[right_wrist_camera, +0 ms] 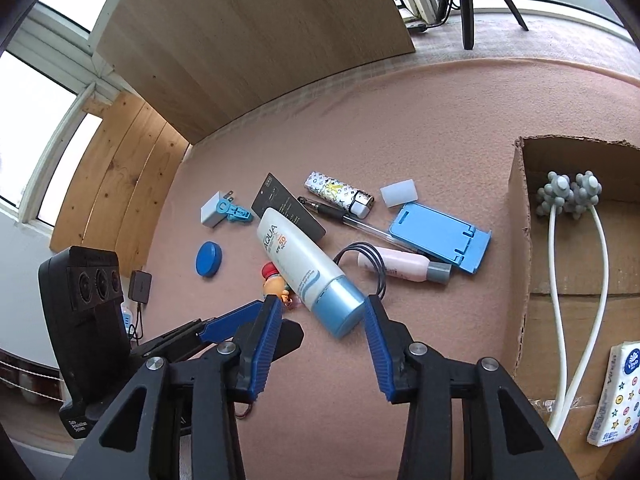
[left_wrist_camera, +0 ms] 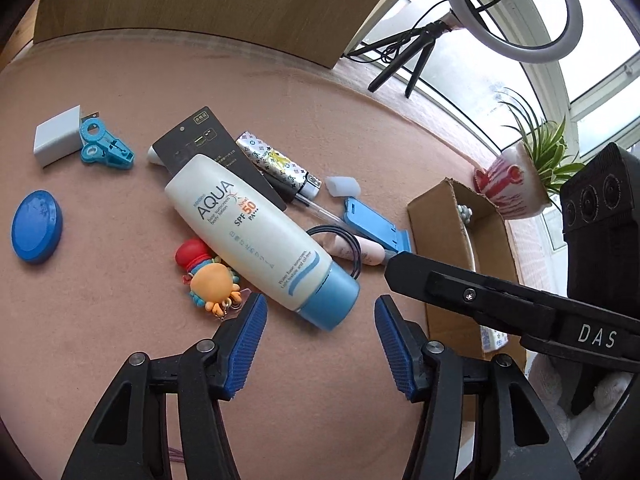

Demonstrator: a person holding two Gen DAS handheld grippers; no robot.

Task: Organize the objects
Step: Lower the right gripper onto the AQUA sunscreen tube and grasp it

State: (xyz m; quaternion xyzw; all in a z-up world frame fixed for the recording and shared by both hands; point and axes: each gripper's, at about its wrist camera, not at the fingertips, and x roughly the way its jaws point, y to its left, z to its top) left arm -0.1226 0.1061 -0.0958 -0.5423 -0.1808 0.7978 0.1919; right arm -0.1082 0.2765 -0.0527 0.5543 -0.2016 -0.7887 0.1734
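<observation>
A white AQUA sunscreen tube (left_wrist_camera: 244,232) (right_wrist_camera: 300,256) with a light blue cap lies slanted on the pink tabletop among loose items. My left gripper (left_wrist_camera: 320,312) is open, the cap lying just ahead of and between its blue pads. My right gripper (right_wrist_camera: 323,308) is open too, straddling the same cap from the other side; its right pad sits close against the cap and the left pad stands apart. An open cardboard box (left_wrist_camera: 452,216) (right_wrist_camera: 520,240) stands to the right, holding a grey massager (right_wrist_camera: 568,196) and a tissue pack (right_wrist_camera: 616,392).
Around the tube lie an orange and red toy keychain (left_wrist_camera: 212,280), black card (right_wrist_camera: 280,204), lighter (right_wrist_camera: 340,194), pen (right_wrist_camera: 344,216), blue phone stand (right_wrist_camera: 440,236), pink bottle (right_wrist_camera: 400,266), blue lid (left_wrist_camera: 36,226), white charger (left_wrist_camera: 56,140) and blue clip (left_wrist_camera: 104,146). A potted plant (left_wrist_camera: 516,184) stands behind the box.
</observation>
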